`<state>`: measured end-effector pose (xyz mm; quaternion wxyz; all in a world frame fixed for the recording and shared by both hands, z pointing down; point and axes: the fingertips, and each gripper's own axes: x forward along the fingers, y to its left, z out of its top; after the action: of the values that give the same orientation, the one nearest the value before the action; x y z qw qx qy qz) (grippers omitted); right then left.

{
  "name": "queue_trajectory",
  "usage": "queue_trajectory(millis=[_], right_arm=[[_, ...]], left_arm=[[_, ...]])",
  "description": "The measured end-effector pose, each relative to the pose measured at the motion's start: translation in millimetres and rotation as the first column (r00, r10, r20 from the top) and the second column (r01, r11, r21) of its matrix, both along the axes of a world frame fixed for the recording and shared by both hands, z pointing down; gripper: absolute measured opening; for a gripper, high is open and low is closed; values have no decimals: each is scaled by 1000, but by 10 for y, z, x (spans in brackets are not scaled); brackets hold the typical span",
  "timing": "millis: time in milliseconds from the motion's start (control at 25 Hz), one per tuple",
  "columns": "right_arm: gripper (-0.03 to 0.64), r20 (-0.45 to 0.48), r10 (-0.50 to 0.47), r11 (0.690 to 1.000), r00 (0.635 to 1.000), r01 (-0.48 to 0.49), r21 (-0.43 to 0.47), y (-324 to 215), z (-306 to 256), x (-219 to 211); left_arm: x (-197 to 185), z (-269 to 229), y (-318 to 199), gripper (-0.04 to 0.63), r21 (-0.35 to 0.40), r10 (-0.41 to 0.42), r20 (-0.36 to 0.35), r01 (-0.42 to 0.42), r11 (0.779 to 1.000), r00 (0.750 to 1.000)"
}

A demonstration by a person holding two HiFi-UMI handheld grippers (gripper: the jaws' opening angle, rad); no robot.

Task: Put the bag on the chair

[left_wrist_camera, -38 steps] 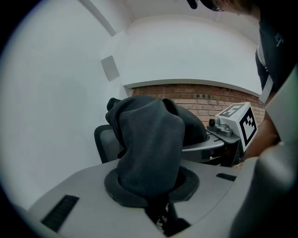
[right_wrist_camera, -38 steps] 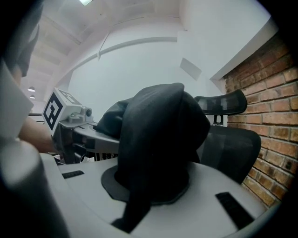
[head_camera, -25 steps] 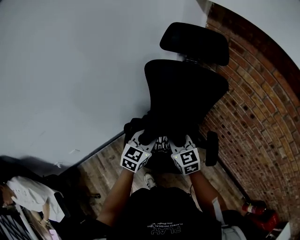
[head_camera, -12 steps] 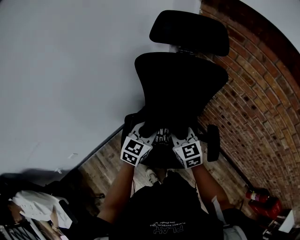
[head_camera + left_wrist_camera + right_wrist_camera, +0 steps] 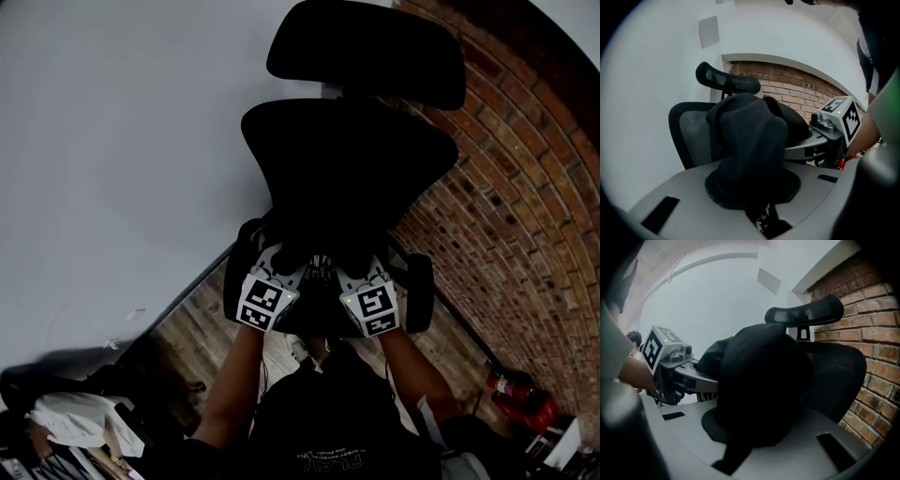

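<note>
1. The left gripper (image 5: 754,187) and right gripper (image 5: 750,427) have carried the bag (image 5: 750,136) closer to the chair (image 5: 347,169) and lower; it hangs at the chair's 6 o'clock side, between the armrests (image 5: 420,291).
2. Both pairs of fingers are clamped on its fabric; lower both evenly until the chair bears it, then release.

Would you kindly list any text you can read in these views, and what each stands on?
"PLAY": upside down on the person's shirt; the smaller line by it is too small to read.
White print on the bag strap: too blurred to read.
Marker cubes: square patterns only, no words.
</note>
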<state>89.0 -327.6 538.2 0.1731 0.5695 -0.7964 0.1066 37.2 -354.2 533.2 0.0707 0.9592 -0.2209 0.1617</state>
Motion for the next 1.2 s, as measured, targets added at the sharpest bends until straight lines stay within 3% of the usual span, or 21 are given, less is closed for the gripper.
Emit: queue_trajectory(millis=[640, 1200], right_arm=[[41, 36, 16, 993, 999, -12, -117, -476, 1016, 442], [41, 43, 9, 979, 999, 0, -202, -650, 1772, 566]], left_arm=[[477, 1079, -534, 78, -105, 48, 79, -40, 994, 996], [601, 1860, -711, 78, -177, 57, 136, -32, 984, 989]])
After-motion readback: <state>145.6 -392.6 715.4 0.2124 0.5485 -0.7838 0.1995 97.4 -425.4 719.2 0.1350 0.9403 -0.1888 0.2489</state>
